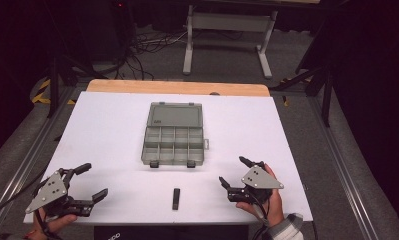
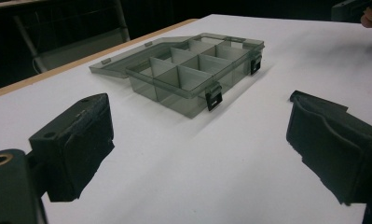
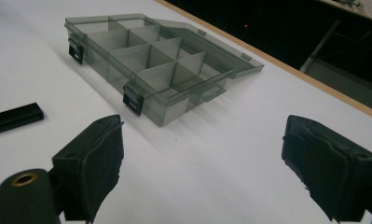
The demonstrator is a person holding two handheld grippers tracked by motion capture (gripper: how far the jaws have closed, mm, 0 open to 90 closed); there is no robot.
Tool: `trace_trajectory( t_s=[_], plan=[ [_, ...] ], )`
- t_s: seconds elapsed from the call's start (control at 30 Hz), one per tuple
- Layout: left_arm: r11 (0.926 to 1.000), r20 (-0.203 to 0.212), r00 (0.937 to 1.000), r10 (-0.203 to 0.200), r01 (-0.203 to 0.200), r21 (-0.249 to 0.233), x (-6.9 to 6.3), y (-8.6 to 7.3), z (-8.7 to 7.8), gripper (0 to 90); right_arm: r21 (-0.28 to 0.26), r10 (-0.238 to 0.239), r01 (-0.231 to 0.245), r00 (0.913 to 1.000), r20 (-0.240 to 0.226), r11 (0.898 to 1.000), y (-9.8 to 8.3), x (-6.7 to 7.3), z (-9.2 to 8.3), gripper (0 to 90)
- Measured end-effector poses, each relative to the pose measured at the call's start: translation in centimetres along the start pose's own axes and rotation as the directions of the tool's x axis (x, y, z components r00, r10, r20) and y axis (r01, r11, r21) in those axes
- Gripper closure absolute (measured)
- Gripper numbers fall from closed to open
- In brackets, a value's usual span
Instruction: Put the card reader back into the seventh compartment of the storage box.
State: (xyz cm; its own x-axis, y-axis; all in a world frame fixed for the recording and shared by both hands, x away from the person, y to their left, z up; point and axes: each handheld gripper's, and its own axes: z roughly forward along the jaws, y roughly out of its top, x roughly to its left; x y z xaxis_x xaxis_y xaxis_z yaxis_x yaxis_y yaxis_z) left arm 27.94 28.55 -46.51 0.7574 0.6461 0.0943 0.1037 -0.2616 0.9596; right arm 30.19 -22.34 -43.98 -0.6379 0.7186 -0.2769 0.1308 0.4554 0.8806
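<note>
My left claw (image 1: 94,181) and right claw (image 1: 233,172) both gaped wide and empty over the white counter (image 1: 107,130), the open compartment box (image 1: 173,146) between and beyond them, a black bar (image 1: 176,198) lying nearer me.

Bright white table (image 1: 112,130); dark, dim surroundings; soft shadows; slightly grainy pictures.

Black fingers (image 2: 76,144), grey plates, grey sleeve (image 1: 286,227)
</note>
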Motion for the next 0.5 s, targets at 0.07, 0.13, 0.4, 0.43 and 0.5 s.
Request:
trace_trajectory(
  t_s=[0.07, 0.13, 0.4, 0.43, 0.5],
  plan=[
    [1.0000, -0.001, 1.0000, 0.003, -0.003, 0.008, -0.1, -0.1, 0.2, 8.0, 0.013, -0.018, 0.018, 0.9997, -0.018, 1.000, -0.1, 0.3, 0.3, 14.0],
    [1.0000, 0.004, 1.0000, 0.000, 0.000, 0.008, -0.2, -0.2, 0.1, 8.0, 0.018, -0.028, 0.028, 0.9991, -0.033, 0.999, -0.1, 0.5, 0.5, 14.0],
    [0.9988, 0.021, 0.9995, 0.022, -0.023, 0.044, -0.6, -0.5, 0.5, 7.5, 0.037, -0.034, 0.038, 0.9936, -0.108, 0.999, 0.6, 0.7, 1.0, 15.7],
    [0.9986, 0.025, 0.9994, 0.024, -0.025, 0.047, -0.7, -0.5, 0.6, 7.4, 0.035, -0.037, 0.042, 0.9915, -0.124, 0.998, 0.8, 0.9, 1.1, 16.5],
    [0.9983, 0.030, 0.9991, 0.029, -0.030, 0.049, -0.7, -0.5, 0.7, 7.3, 0.053, -0.048, 0.058, 0.9853, -0.164, 0.997, 1.2, 1.2, 1.4, 17.1]
  ],
)
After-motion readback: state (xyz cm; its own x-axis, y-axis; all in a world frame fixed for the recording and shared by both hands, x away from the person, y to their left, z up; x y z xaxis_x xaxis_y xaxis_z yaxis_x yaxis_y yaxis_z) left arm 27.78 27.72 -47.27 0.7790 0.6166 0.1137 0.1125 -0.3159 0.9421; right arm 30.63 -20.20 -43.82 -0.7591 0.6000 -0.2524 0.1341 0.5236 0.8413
